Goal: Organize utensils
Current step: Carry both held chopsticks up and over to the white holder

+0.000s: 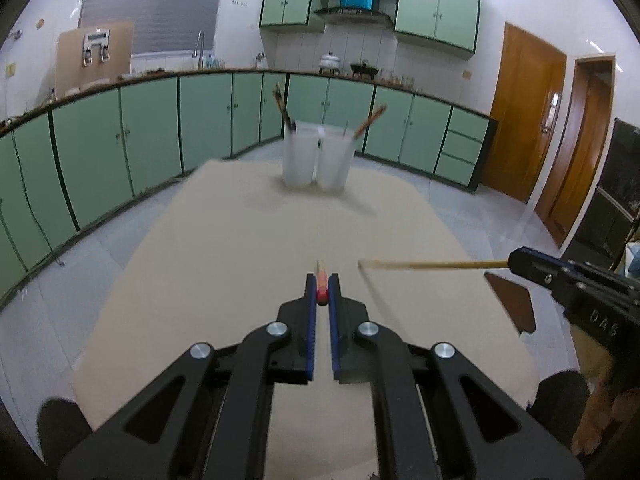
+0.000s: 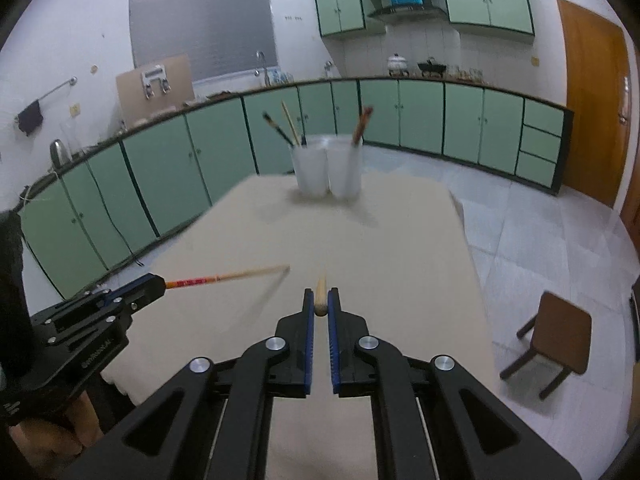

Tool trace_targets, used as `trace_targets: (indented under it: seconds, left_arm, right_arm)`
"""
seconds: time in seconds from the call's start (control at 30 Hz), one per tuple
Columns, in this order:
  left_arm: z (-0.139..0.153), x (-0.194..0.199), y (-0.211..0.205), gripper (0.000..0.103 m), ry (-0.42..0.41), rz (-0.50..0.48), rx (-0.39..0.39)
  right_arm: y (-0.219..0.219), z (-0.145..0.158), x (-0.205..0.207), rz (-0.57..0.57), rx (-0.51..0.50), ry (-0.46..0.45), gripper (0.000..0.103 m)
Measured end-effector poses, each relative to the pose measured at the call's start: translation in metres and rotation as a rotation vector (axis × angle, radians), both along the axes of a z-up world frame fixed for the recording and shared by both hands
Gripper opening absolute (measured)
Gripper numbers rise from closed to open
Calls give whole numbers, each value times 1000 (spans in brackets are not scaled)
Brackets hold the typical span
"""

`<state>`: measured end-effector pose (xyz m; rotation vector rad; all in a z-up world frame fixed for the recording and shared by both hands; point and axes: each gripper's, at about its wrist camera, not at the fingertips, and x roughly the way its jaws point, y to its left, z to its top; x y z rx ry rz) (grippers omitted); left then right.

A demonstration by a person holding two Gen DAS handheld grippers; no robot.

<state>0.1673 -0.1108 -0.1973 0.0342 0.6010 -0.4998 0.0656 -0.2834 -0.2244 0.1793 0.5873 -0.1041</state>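
Note:
My left gripper (image 1: 322, 286) is shut on a red-ended chopstick (image 1: 321, 280) that points away over the beige table (image 1: 240, 264). In the right wrist view that left gripper (image 2: 160, 282) holds the same chopstick (image 2: 228, 277) out to the right. My right gripper (image 2: 321, 300) is shut on a plain wooden chopstick (image 2: 321, 290). From the left wrist view, the right gripper (image 1: 514, 261) enters from the right with its chopstick (image 1: 432, 265) stretched leftward. Two translucent white cups (image 1: 298, 156) (image 1: 335, 158) stand side by side at the table's far end with chopsticks (image 2: 286, 126) leaning in them.
A brown wooden stool (image 2: 560, 332) stands on the tiled floor right of the table. Green cabinets (image 1: 160, 132) run along the far wall. A person's hand (image 1: 600, 412) shows under the right gripper.

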Motion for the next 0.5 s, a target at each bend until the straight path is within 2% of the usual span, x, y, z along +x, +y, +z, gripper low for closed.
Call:
trace_targets:
  seconds: [0.23,0.43,0.5]
  left_arm:
    - [41,18,-2,5,-20,-22,-16]
    - [61,33,-7,5,14,-48,15]
    - [64,36,-7,5,51,-64,16]
  right_arm:
    - [-4,50,21,54,-45,-20,7]
    - [-4,65,40,87,-88,-16,7]
    - [-4,68,46,100,-98,-10,7]
